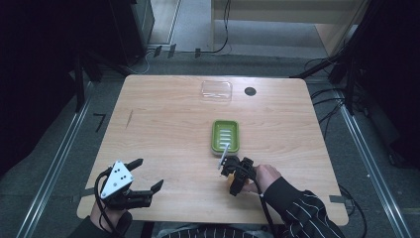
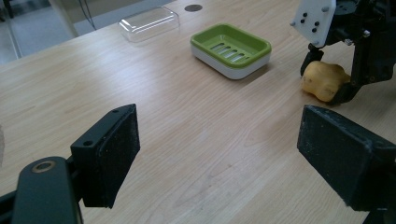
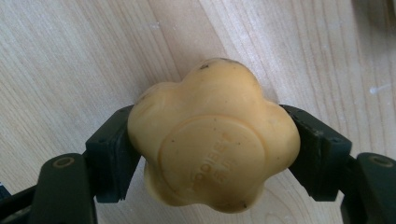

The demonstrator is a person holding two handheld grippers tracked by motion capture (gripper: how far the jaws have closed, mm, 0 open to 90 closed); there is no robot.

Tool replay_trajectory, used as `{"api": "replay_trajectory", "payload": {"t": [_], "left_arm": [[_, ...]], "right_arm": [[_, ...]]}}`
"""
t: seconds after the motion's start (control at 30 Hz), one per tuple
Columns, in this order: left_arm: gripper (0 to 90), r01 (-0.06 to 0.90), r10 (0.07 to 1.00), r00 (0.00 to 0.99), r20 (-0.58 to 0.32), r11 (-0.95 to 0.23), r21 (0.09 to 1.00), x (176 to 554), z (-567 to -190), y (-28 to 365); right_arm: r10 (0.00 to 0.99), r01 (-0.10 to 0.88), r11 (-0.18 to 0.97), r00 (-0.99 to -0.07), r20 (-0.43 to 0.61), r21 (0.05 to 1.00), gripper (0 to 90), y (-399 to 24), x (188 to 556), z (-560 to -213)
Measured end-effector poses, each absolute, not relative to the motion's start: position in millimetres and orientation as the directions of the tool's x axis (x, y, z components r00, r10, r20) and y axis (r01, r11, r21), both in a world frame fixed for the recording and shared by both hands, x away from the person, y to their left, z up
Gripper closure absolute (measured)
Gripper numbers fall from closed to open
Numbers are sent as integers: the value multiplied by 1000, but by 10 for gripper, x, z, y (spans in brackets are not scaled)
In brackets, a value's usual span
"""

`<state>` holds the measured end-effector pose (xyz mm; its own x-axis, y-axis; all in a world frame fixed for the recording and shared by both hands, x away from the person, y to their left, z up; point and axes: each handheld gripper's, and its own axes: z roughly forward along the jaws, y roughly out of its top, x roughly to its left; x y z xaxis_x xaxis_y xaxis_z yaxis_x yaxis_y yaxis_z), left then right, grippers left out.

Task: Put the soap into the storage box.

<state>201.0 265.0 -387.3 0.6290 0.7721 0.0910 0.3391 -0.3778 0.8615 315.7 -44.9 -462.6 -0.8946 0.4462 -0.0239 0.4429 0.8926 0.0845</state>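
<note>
**Where things lie on the table**

The soap dish (image 1: 225, 136) sits on the table (image 1: 163, 129) right of centre. Behind it, near the far edge, lies the clear lid (image 1: 216, 91), with a round hole (image 1: 250, 91) in the tabletop just to its right. Just before the dish, toward the near edge, the right gripper (image 3: 212, 154) holds the soap (image 3: 212, 140) at the tabletop. The left gripper (image 1: 146, 178) hovers at the near left corner, well apart from them.

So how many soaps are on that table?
1. The yellow flower-shaped soap sits clamped in the right claw, on the table just in front of the green soap dish.
</note>
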Motion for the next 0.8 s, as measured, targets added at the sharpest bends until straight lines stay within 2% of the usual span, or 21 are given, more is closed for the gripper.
{"api": "replay_trajectory", "payload": {"t": [0.3,0.47,0.57,0.8], "left_arm": [[136,341,773,628,90,-377,861,2008,-3873,2650],[136,338,773,628,91,-377,863,2009,-3872,2653],[136,337,773,628,92,-377,863,2009,-3872,2652],[136,337,774,627,90,-374,864,2007,-3872,2652]], "right_arm": [[450,446,889,-893,-19,101,254,-442,3160,-4660],[475,472,878,-880,-13,83,220,-441,3154,-4672],[496,494,866,-868,-12,80,255,-444,3149,-4660],[511,508,857,-860,-16,85,262,-451,3145,-4657]]}}
